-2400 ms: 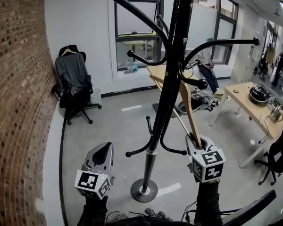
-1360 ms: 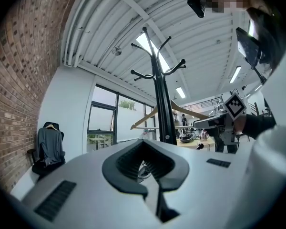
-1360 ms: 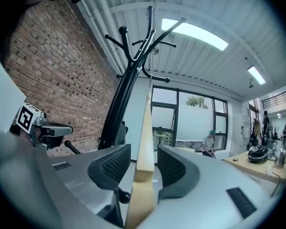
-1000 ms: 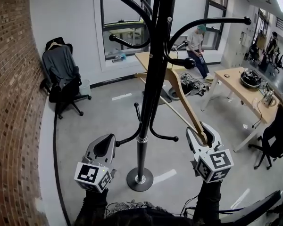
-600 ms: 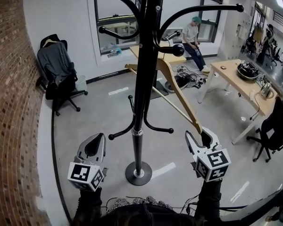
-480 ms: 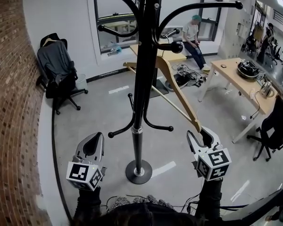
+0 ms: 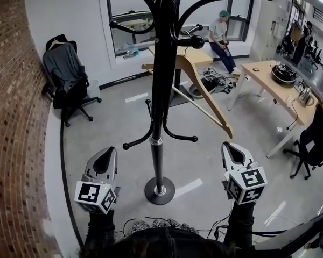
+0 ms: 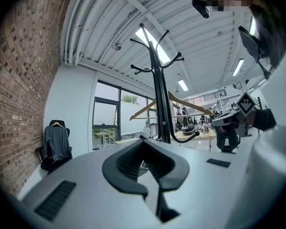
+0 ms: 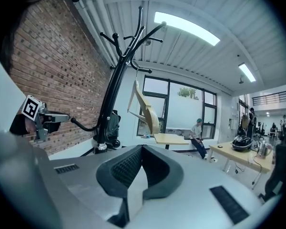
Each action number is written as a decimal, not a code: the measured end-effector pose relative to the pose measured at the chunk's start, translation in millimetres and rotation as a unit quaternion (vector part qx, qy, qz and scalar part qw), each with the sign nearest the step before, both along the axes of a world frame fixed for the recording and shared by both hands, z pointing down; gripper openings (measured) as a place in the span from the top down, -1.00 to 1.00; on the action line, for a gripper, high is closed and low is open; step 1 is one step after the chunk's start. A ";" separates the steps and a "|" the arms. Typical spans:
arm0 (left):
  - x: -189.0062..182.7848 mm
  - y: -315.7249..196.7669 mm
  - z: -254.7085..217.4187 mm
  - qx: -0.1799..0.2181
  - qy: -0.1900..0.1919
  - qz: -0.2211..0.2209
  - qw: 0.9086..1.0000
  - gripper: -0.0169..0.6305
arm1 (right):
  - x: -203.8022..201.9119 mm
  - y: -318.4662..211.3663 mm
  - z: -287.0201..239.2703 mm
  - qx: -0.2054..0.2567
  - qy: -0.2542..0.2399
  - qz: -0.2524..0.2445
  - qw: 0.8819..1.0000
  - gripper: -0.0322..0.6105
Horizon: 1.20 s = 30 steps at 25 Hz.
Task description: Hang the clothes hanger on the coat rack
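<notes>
**A:** Brick wall (image 7: 16, 117) is running down the left, grey floor (image 7: 113, 122) spreading beneath. What is getting lost?

**B:** The head view is cutting off the top of the coat rack (image 7: 160, 90), and the rack is hiding the hook of the wooden hanger (image 7: 212, 105).

**A:** And the hanger itself?

**B:** Pale wood, triangular, hanging tilted on the rack's right side, beyond the right gripper (image 7: 230, 148) and apart from it. The right gripper view is showing the rack's whole crown.

**A:** Grippers?

**B:** The right one's jaws have just been closing on nothing. The left gripper (image 7: 106, 152) is sitting closed and empty.

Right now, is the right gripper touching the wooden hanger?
Apart. In the head view, bare floor separates the right gripper from the hanger; the right gripper view shows its jaws just closed, empty.
</notes>
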State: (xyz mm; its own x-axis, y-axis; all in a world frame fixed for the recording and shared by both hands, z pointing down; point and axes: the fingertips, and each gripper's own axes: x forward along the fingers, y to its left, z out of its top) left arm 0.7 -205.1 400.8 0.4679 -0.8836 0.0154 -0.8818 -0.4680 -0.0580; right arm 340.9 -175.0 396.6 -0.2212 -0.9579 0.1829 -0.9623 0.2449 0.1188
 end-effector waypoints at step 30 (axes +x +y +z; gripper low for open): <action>141.9 21.6 -2.8 -0.010 0.017 0.150 0.989 0.92 | -105.5 -8.3 1.1 0.004 -0.065 -0.080 0.995 0.87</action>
